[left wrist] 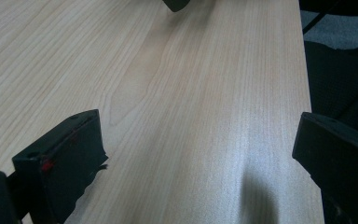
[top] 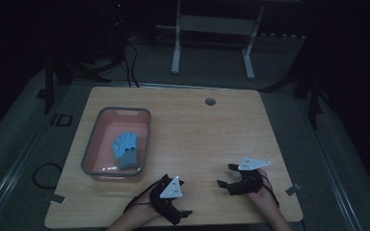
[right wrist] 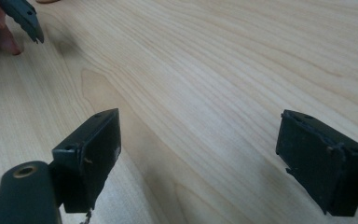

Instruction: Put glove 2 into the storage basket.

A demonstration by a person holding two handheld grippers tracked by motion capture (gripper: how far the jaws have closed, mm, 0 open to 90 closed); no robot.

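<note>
Left hand-held gripper (top: 185, 202) at near edge of bench (top: 207, 139), left of centre, low over the wood, grey plate on top. Jaws spread wide in left gripper view (left wrist: 193, 149), bare wood between, nothing gripped. Right hand-held gripper (top: 225, 176) near the near right corner, pointing left toward the other one, jaws wide apart too (right wrist: 198, 154), nothing held. Both well apart from each other, gap of bare bench between. Tip of left hand-held gripper and a fingertip visible at top left of right gripper view. Pink tub (top: 96, 144) with grey rim near left edge of bench, closer to near left corner than far. Blue glove (top: 126, 150) lying flat inside tub, toward its near end, fingers pointing to far edge. Tub just beyond and left of left hand-held gripper, not touching. Round grommet hole (top: 210, 101) near far edge, middle. Room dim; table frame (top: 212, 38) on floor beyond the far edge.
</note>
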